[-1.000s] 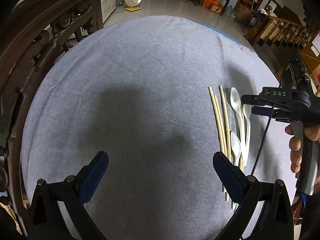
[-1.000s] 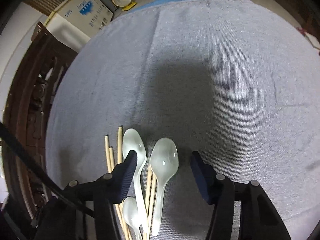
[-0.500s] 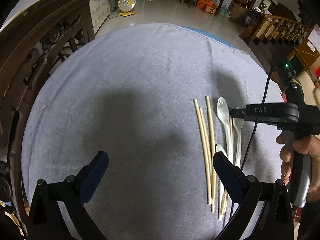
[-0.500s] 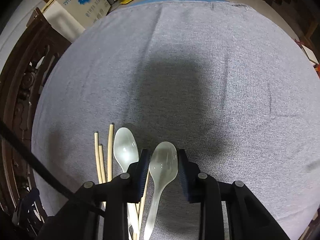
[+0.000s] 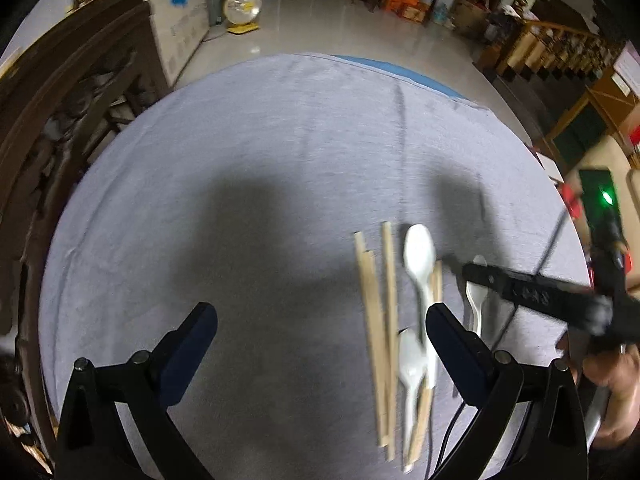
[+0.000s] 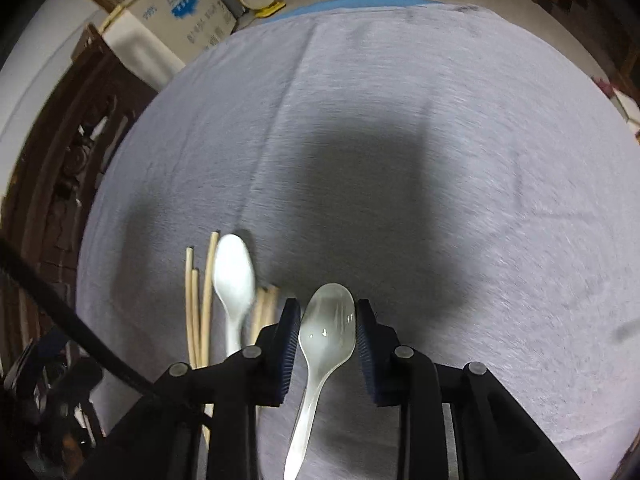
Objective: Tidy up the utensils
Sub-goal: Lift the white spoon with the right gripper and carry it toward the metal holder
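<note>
Spoons and chopsticks lie together on the grey cloth point(image 5: 248, 184) that covers the round table, near the edge closest to you and toward its right side. Your right gripper point(image 6: 327, 330) has its two blue pads on both sides of the bowl of one white spoon point(image 6: 329, 326); the jaws have just been closing, and now they press the bowl from left and right. The handle of this spoon runs back between the gripper's black arms toward the camera. From the pictures you cannot tell if the spoon is already off the cloth.

Just beside it, on the left in the right wrist view, a second spoon point(image 6: 234, 270) lies with its bowl pointing to the far edge of the table, and the pale chopsticks point(image 6: 200, 304) lie along its left side, some also under it. In the left wrist view you see a third spoon point(image 5: 410, 364) closer to the near edge, lying among the same sticks.

Your left gripper point(image 5: 320, 348) is wide apart and holds nothing; it hangs over bare cloth, with its right pad above the pile. Your right hand point(image 5: 612, 392) shows at the right border of that view, blurred. A yellow fan point(image 5: 242, 10) stands on the floor beyond the far edge of the table.
</note>
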Available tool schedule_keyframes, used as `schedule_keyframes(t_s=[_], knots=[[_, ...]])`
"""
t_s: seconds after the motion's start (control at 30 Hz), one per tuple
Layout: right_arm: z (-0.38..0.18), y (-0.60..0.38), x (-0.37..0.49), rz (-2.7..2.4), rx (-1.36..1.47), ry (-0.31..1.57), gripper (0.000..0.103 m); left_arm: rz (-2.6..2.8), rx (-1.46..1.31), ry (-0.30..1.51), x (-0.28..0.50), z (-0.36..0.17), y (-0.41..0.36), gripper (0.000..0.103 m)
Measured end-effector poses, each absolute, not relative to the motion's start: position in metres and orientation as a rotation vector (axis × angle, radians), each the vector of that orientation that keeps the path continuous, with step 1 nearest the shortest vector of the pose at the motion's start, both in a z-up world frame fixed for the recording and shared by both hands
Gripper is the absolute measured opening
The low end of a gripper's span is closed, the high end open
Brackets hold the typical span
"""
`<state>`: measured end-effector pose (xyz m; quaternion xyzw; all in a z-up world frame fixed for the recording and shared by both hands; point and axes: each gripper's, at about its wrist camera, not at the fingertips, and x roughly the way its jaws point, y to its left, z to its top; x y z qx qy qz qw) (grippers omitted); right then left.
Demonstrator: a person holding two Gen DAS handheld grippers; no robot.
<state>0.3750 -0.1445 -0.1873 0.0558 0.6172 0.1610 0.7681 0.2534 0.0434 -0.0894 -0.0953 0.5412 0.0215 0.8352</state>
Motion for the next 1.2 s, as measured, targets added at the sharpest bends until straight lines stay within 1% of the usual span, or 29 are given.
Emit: schedule_keyframes(t_s=[0.23,0.33,0.43,0.47,0.53,0.6,0.67,0.87,0.93,0.97,1.0,1.2], knots=[[-0.192,-0.219,0.350,0.347,0.258,1.308,0.030,0.038,-0.136,1.239,0.309,-0.104,-0.007,0.103],[-0.195,-0.235,0.343,0.364,0.294,1.300,0.030,0.050,-0.123,1.263,0.326,-0.106,-0.023,0.103],[-0.196,-0.243,0.340,0.388,0.329,1.294,0.030,0.048,-0.103,1.282,0.335,-0.108,-0.038,0.100],[-0.196,-0.244,0.340,0.394,0.338,1.292,0.030,0.044,-0.097,1.291,0.337,-0.110,-0.042,0.097],[-0.196,-0.249,0.338,0.403,0.347,1.288,0.030,0.047,-0.084,1.313,0.341,-0.115,-0.049,0.086],[-0.197,-0.249,0.337,0.411,0.362,1.285,0.030,0.050,-0.079,1.339,0.345,-0.122,-0.052,0.065],[-0.197,-0.254,0.336,0.420,0.373,1.283,0.030,0.062,-0.085,1.359,0.347,-0.127,-0.053,0.060],[-0.196,-0.261,0.335,0.436,0.381,1.277,0.030,0.071,-0.065,1.374,0.348,-0.138,-0.055,0.060],[-0.197,-0.260,0.336,0.437,0.385,1.276,0.030,0.072,-0.052,1.372,0.349,-0.139,-0.057,0.050],[-0.197,-0.260,0.338,0.437,0.389,1.276,0.030,0.082,-0.049,1.378,0.350,-0.141,-0.058,0.038],[-0.198,-0.260,0.339,0.437,0.389,1.275,0.030,0.087,-0.058,1.390,0.351,-0.143,-0.057,0.031],[-0.197,-0.259,0.340,0.438,0.389,1.273,0.030,0.080,-0.098,1.386,0.361,-0.148,-0.052,0.030]])
